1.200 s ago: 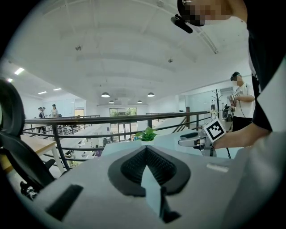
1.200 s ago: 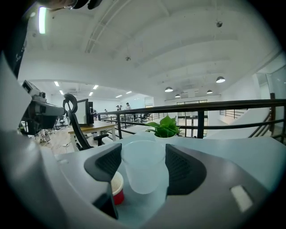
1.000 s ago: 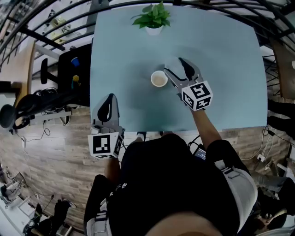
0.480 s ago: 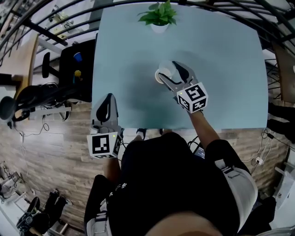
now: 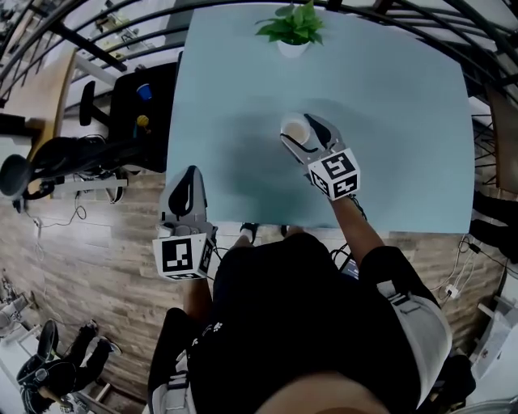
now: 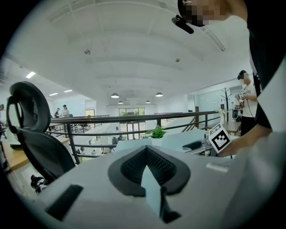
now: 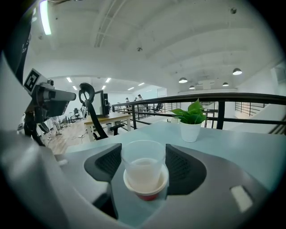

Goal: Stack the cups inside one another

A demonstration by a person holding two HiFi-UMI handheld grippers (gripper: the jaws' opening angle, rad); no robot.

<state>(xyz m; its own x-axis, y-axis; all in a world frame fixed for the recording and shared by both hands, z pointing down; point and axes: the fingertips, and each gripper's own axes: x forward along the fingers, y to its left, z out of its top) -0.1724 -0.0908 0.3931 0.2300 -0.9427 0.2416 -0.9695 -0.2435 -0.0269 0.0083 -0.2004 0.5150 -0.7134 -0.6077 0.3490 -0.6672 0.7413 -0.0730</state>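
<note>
Standing near the middle of the one pale blue table (image 5: 388,105), two cups are seen nested. A clear cup (image 7: 143,159) is seated upright inside a paper cup (image 7: 145,193) with a white rim and a red base. Two grippers are counted. One plant (image 5: 293,24) is set at the table's far edge, well apart from the cups.

A second before, the cups were placed just to the left of the right gripper (image 5: 303,132), outside its jaws. Now the gripper has been brought forward and the pair is flanked by its jaws, one pad on each side. The jaws are kept as wide as they were, and the pads are seen just beside the clear cup's rim. No squeeze on it is shown. The left gripper (image 5: 192,174) is found where it was, at the table's near left edge. Its jaws are closed tip to tip, and only the table is seen through the gap behind the tips.

As for containers, the paper cup is filled by the clear cup, whose rim is raised above the paper one's. Whether anything lies in the clear cup cannot be told. The plant's green leaves are held in a white pot (image 5: 293,47).
</note>
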